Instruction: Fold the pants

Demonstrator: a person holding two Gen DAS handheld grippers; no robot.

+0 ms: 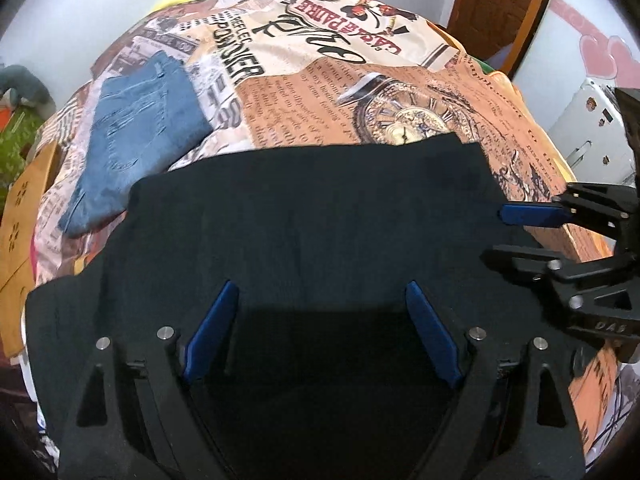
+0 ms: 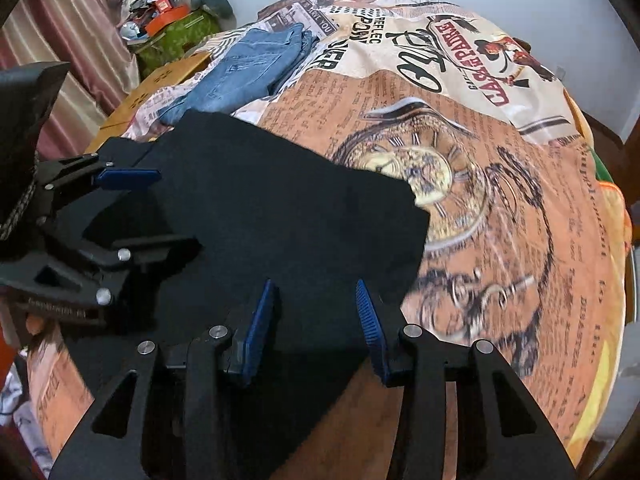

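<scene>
Black pants [image 1: 300,200] lie flat on the printed bedspread [image 1: 360,92], folded into a wide dark panel. My left gripper [image 1: 320,286] hangs just above their middle, its blue pads wide apart with nothing pinched: open. In the right wrist view the black pants [image 2: 280,200] reach under my right gripper [image 2: 315,284], which stands over their near right edge. Its pads are half apart and the cloth lies below them, not squeezed. The left wrist view shows the right gripper [image 1: 494,235] at the pants' right edge. The left gripper [image 2: 176,210] appears at the left.
Folded blue jeans [image 1: 144,120] rest at the back left of the bed, just beyond the black pants. A wooden board [image 1: 24,208] borders the bed's left side. Clutter on a green cloth [image 2: 172,28] and a striped curtain [image 2: 60,20] stand behind it. A wooden door [image 1: 500,8] is at the back right.
</scene>
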